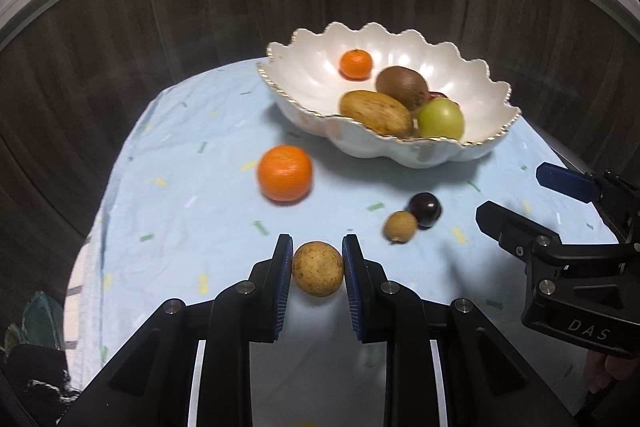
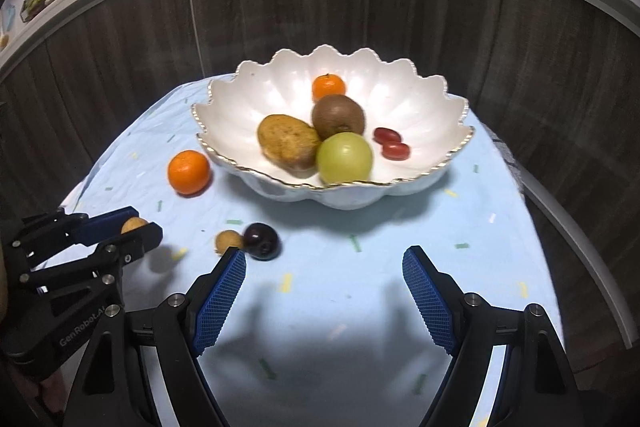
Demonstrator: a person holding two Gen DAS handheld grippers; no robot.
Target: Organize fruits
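1. The small round tan speckled fruit sits squeezed between the blue ribbed pads of the left gripper, which is clenched on it and carries it clear of the pale blue patterned tablecloth, its shadow falling on the cloth below
2. The right gripper is released, its jaws wide apart with only cloth between them; a dark glossy plum and a smaller tan round fruit lie touching each other just beyond its left finger
3. A loose orange tangerine rests on the cloth beside the scalloped white gold-rimmed bowl, which holds a small tangerine, a brown kiwi, an oblong tan fruit, a green apple and two red grape tomatoes
4. In the left wrist view the tomatoes are almost wholly hidden behind kiwi and apple; in the right wrist view the held fruit shows only as a sliver between the left fingers. Several fruits are motion-blurred
5. Both grippers tilt downward toward the table, side by side and well apart
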